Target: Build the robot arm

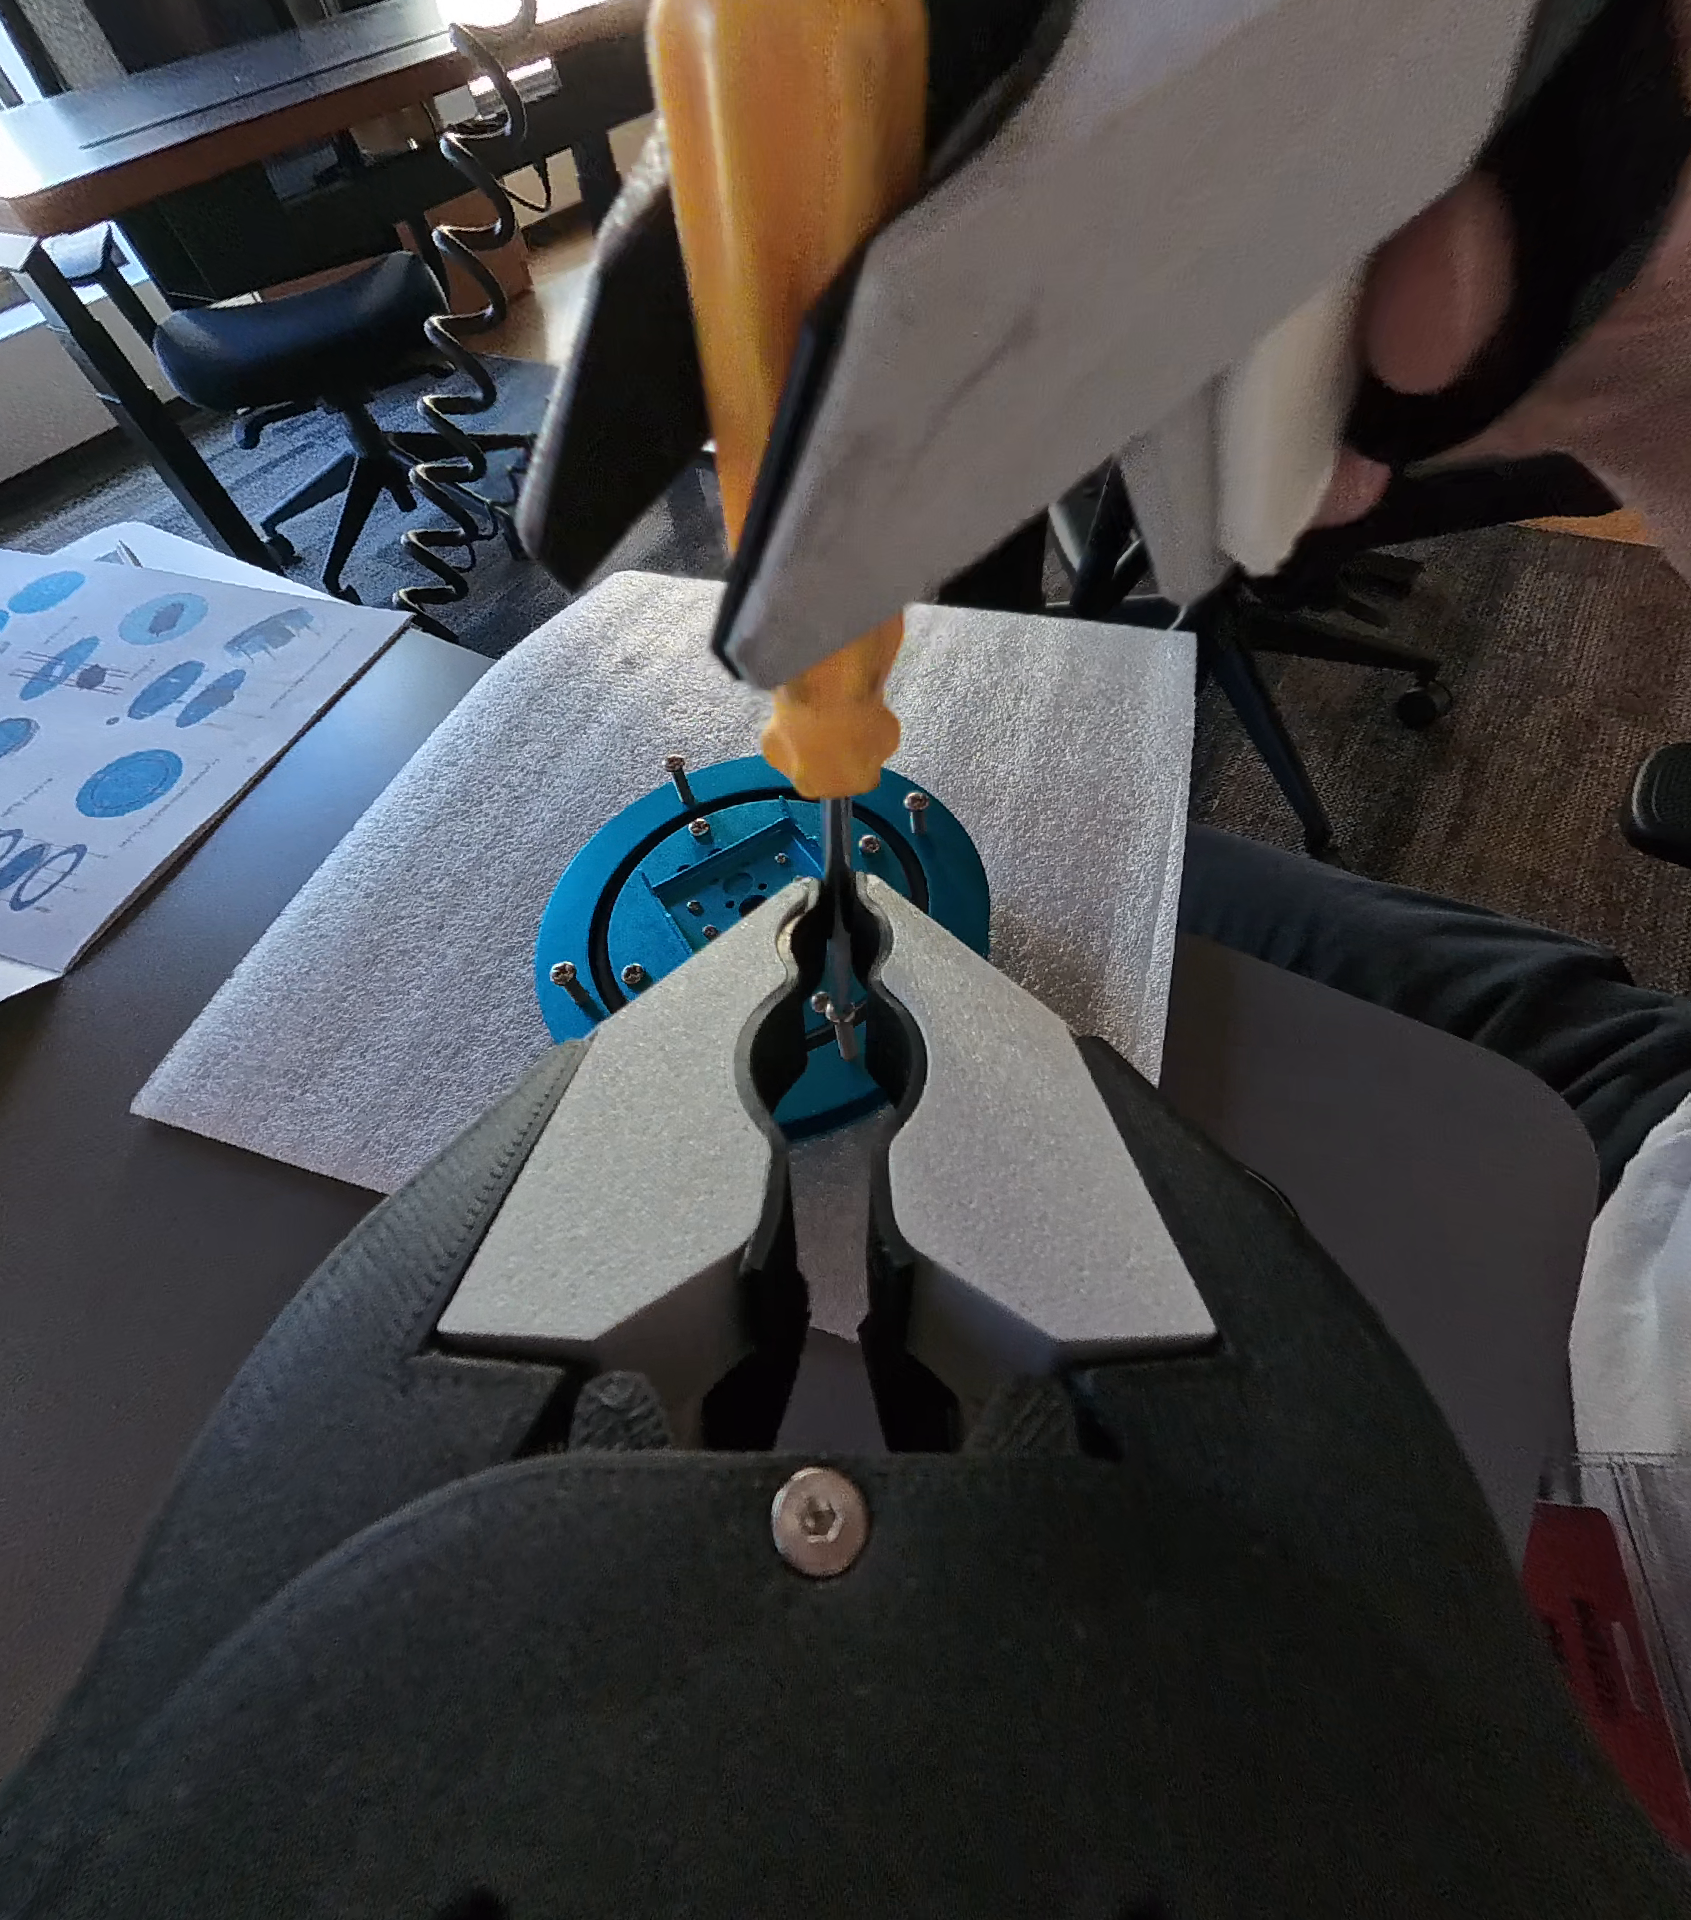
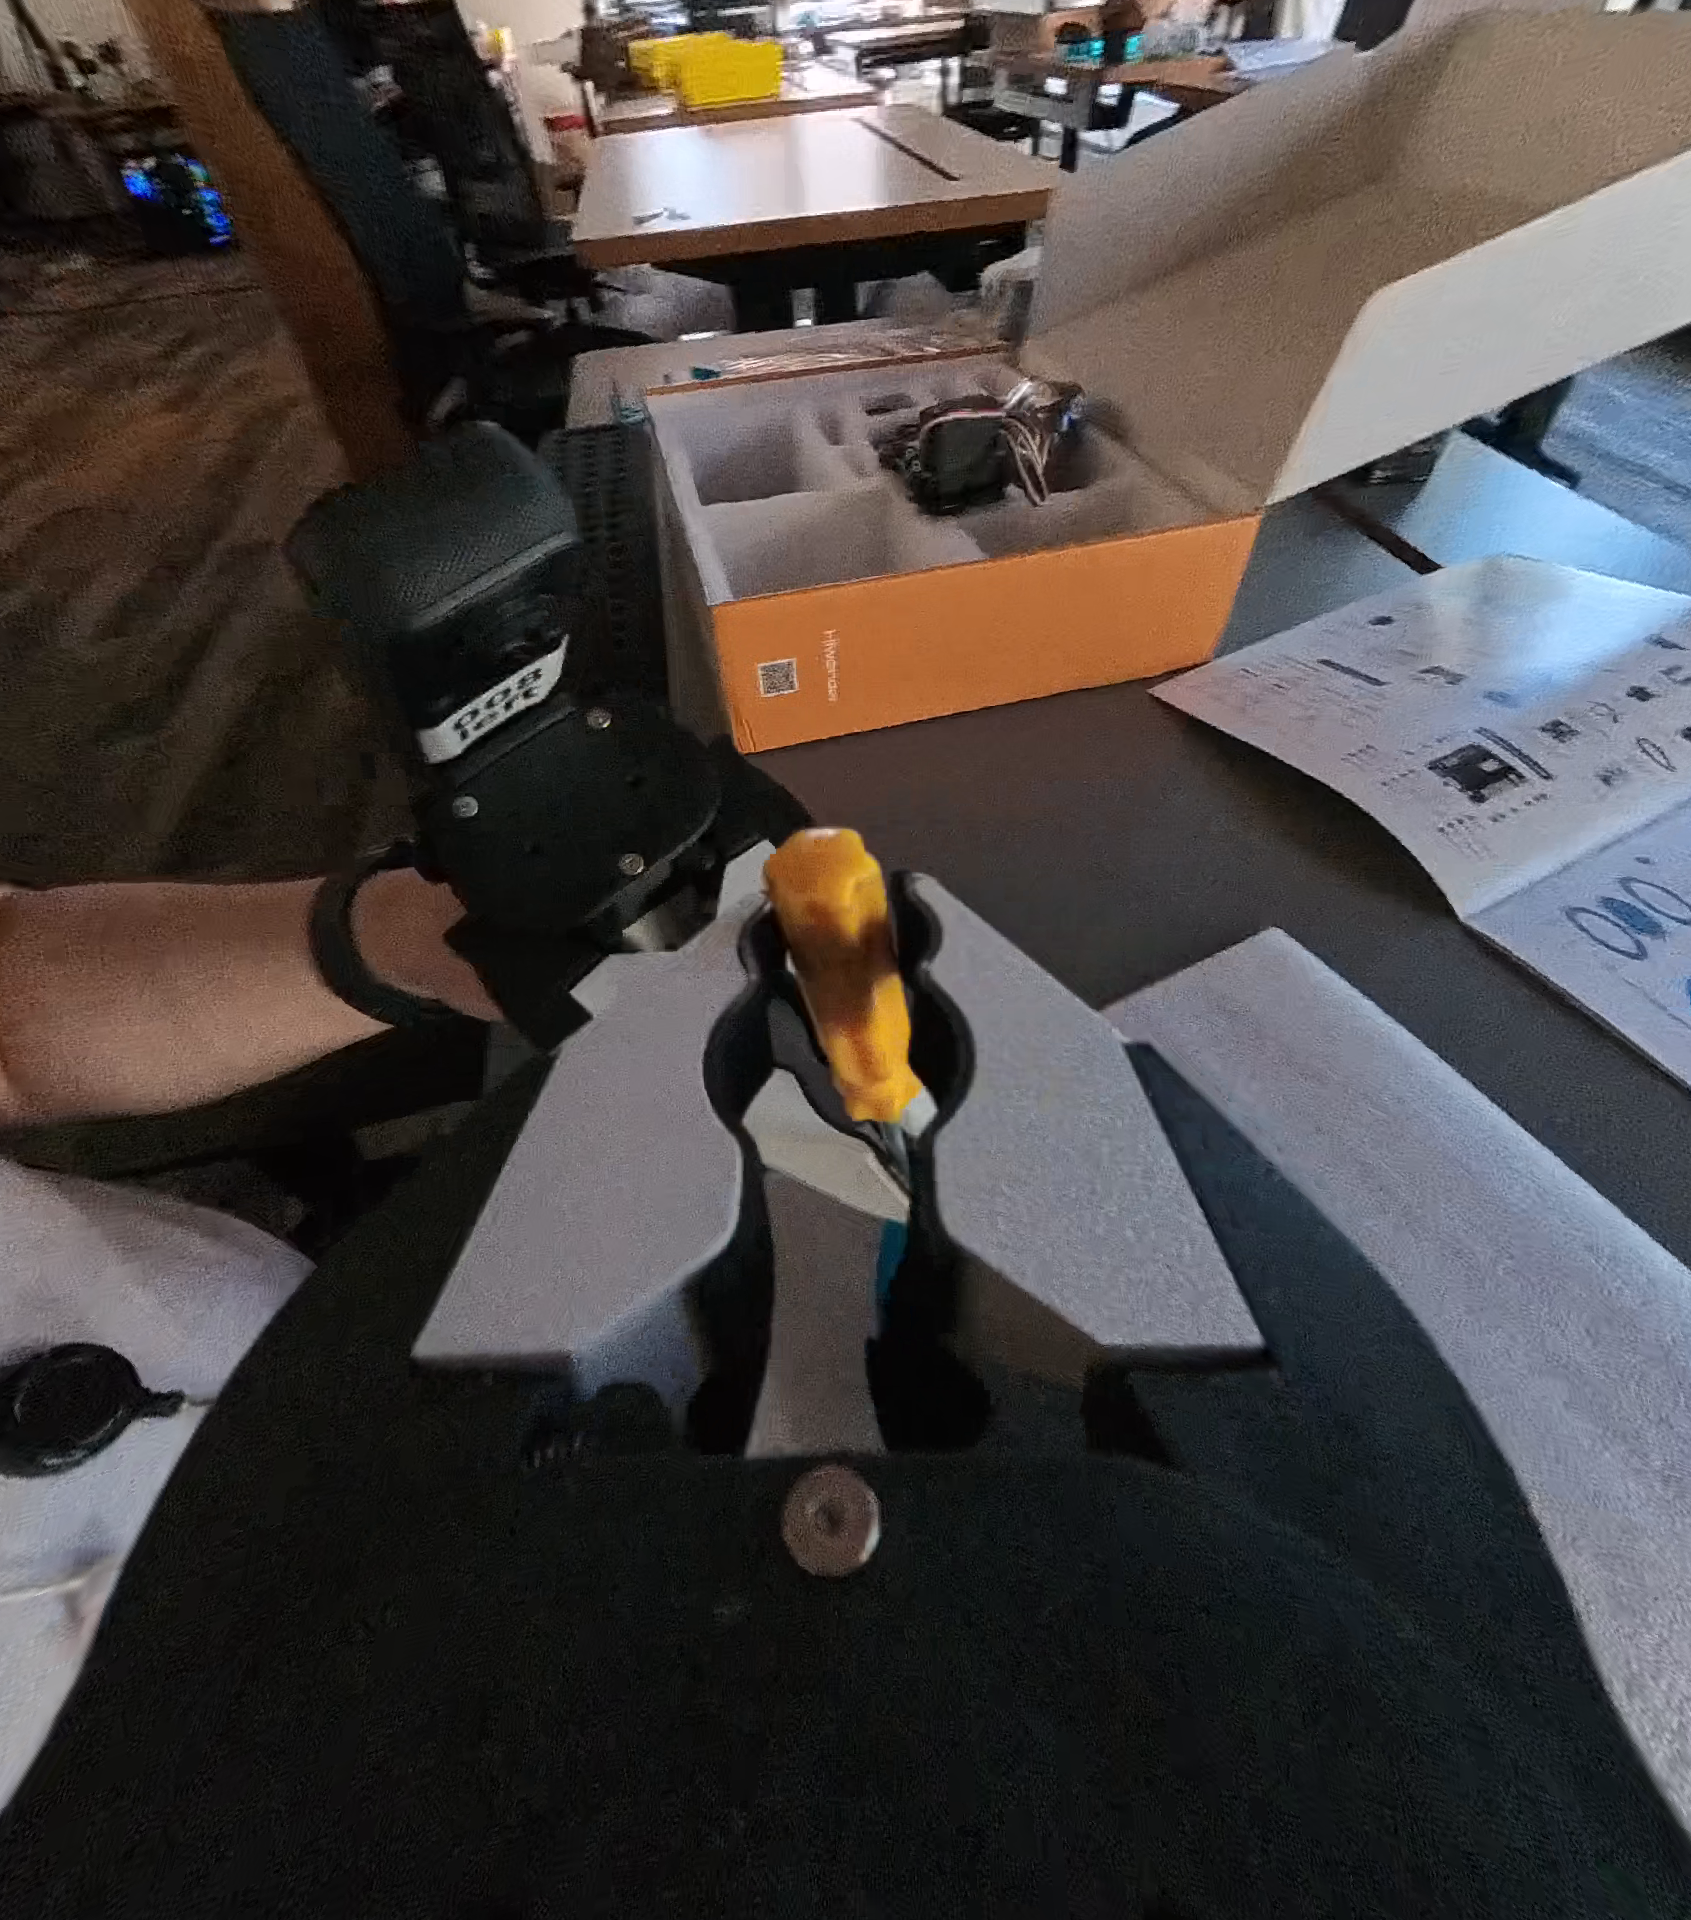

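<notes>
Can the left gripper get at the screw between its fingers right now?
Probably not: the left gripper is nearly shut around the screwdriver shaft, which passes between its tips, with the screw lying further back.

Round plate (image 1: 592, 935) sits on foam sheet (image 1: 467, 894) on tabletop (image 1: 41, 1299); instruction sheets (image 1: 72, 727) left of it, open box (image 2: 976, 623) behind, screwdriver (image 1: 799, 312) upright over plate, left tool (image 1: 836, 894) closed about its shaft.

My fingers (image 1: 654, 1101) are matt, grainy grey plastic; the disc (image 1: 592, 925) is satiny blue metal on rough white foam (image 1: 384, 935).
</notes>
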Demonstrator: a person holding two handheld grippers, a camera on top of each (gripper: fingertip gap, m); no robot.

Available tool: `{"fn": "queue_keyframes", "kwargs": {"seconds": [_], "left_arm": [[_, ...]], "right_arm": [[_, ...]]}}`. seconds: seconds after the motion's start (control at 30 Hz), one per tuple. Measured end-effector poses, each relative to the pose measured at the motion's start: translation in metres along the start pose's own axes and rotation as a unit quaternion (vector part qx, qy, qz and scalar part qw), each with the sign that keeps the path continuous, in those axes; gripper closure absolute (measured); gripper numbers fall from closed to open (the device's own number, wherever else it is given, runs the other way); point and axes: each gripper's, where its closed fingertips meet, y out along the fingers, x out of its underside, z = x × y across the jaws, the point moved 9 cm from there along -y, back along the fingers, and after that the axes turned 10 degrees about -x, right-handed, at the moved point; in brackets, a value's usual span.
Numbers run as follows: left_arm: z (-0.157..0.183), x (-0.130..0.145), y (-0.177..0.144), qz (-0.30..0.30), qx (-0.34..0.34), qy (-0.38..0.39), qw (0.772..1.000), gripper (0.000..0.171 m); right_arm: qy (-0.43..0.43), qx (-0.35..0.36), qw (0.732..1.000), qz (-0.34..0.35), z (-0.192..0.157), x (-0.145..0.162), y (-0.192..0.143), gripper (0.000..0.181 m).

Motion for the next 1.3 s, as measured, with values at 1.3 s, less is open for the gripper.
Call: {"fn": "queue_keyframes", "kwargs": {"seconds": [1.3], "left_arm": [[0.001,0.001,0.003,0.007,0.005,-0.015,1.000,0.169]], "right_arm": [[0.025,0.204,0.979,0.012,-0.016,-0.006,-0.003,0.165]]}}
